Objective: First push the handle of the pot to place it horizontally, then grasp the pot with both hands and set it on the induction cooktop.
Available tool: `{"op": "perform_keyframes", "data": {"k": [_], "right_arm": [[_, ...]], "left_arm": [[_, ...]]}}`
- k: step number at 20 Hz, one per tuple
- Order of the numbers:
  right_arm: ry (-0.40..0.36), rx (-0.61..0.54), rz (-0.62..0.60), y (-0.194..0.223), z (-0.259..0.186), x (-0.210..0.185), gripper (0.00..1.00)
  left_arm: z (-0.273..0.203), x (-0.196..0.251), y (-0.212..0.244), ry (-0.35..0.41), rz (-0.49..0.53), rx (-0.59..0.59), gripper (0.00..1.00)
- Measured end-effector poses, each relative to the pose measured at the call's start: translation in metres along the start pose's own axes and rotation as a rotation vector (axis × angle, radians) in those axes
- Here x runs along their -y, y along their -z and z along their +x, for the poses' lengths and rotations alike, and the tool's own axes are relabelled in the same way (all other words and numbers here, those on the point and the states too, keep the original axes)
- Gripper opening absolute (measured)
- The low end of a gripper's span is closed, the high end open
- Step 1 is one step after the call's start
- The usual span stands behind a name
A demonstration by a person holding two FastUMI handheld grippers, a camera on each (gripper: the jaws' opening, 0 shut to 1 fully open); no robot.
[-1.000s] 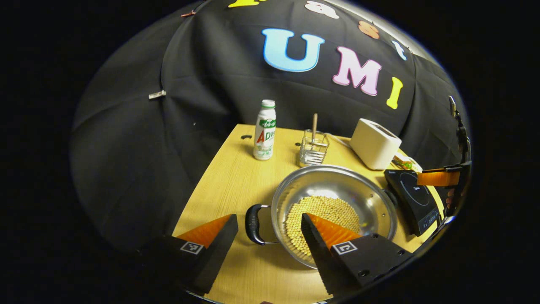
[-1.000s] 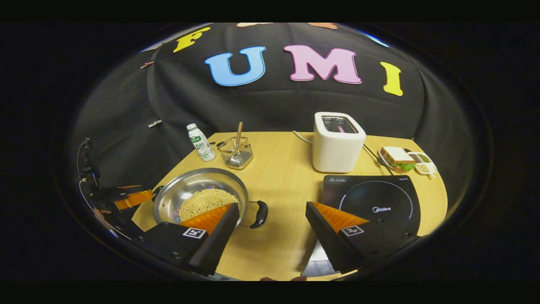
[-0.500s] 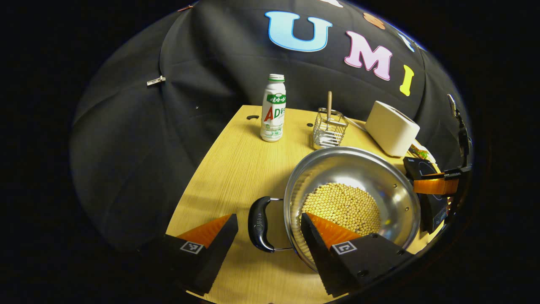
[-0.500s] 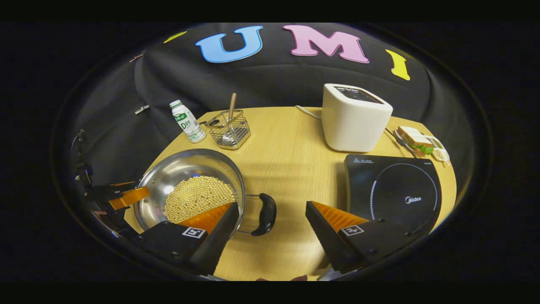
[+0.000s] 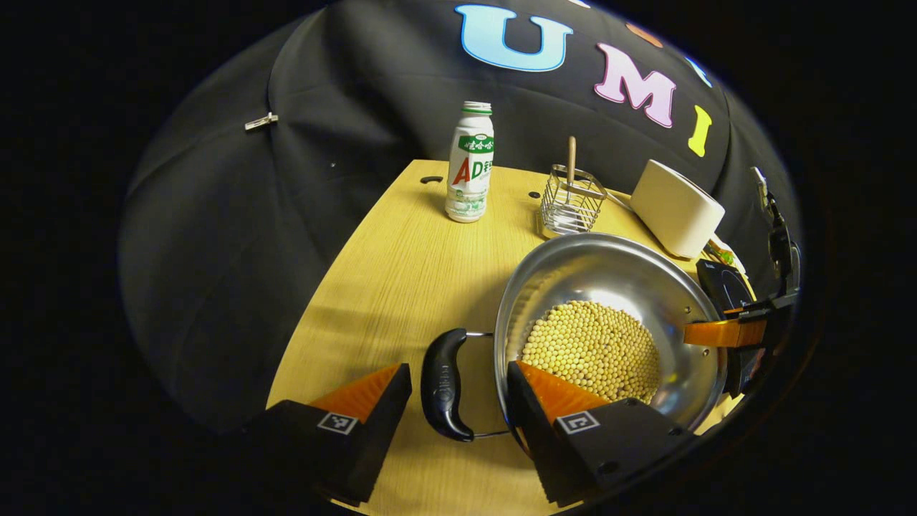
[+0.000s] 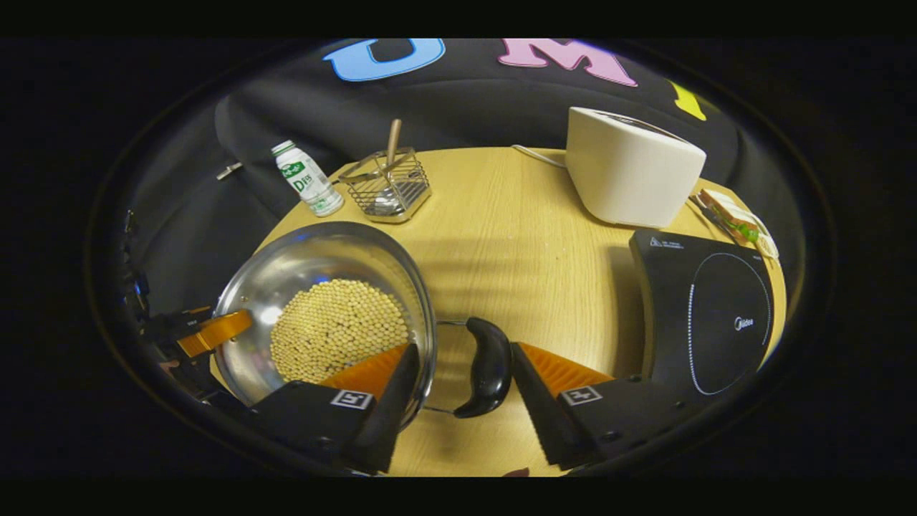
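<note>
Sitting on the wooden tabletop (image 5: 401, 272) is a shiny metal pot (image 5: 609, 287) with a pile of small yellow beans (image 5: 591, 350) in the bottom. In the left gripper view, going left to right: the left tool (image 5: 458, 401) has its jaws spread wide on either side of the pot's near black handle (image 5: 442, 383), one finger out on the bare tabletop and the other over the pot's rim, neither one pressing on the handle as far as can be seen. Farther back there's a white drink bottle (image 5: 470, 162), then a wire basket (image 5: 569, 204) with a wooden stick standing in it, then a white toaster (image 5: 677, 208). At the far right edge the other tool pokes in by the pot's rim.

In the right gripper view, the pot (image 6: 315, 272) sits at the left, with the left tool peeking in by its far rim. The right tool (image 6: 462, 380) is open too, one finger over the pot's rim and the other just right of the second black handle (image 6: 487, 365), which lies between them; can't tell whether that finger actually touches it. Right of that, the black induction cooktop (image 6: 706, 315) sits apart from the pot, near the tabletop's right edge. Behind it are the toaster (image 6: 630, 172) and a sandwich (image 6: 727, 218).
</note>
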State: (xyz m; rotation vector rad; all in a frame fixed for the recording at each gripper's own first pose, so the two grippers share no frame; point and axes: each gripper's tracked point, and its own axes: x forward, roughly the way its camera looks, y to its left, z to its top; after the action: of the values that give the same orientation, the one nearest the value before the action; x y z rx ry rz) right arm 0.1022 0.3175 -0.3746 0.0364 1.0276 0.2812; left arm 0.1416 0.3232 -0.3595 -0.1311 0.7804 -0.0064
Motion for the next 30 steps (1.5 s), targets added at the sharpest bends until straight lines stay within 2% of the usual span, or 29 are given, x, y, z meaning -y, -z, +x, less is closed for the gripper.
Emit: {"op": "perform_keyframes", "data": {"k": [1,4,6,12,13,17,22,30], "right_arm": [[0.004,-0.009,-0.001,0.002,0.004,-0.001,0.67],[0.0,-0.018,-0.001,0.002,0.004,0.0,0.64],[-0.001,-0.008,-0.016,0.0,0.004,0.0,0.65],[0.014,0.037,-0.014,-0.004,0.002,0.0,0.55],[0.016,0.039,-0.011,-0.004,0.002,0.0,0.5],[0.01,0.033,-0.017,-0.005,-0.011,0.005,0.52],[0.008,0.058,-0.008,-0.022,-0.045,0.019,0.51],[0.022,0.067,0.043,-0.029,-0.104,0.076,0.51]], "left_arm": [[0.001,0.004,0.0,0.013,0.003,-0.002,0.84],[0.003,0.005,0.0,0.008,0.021,-0.004,0.68],[0.002,0.006,0.0,0.01,0.008,0.007,0.67],[0.0,0.005,-0.001,-0.022,-0.001,-0.009,0.58],[-0.001,0.007,0.0,-0.024,-0.014,-0.012,0.57],[-0.014,0.014,0.001,-0.028,-0.023,-0.007,0.56],[-0.038,0.037,-0.021,-0.026,-0.002,0.003,0.56],[-0.076,0.107,-0.047,-0.007,0.05,0.008,0.56]]}}
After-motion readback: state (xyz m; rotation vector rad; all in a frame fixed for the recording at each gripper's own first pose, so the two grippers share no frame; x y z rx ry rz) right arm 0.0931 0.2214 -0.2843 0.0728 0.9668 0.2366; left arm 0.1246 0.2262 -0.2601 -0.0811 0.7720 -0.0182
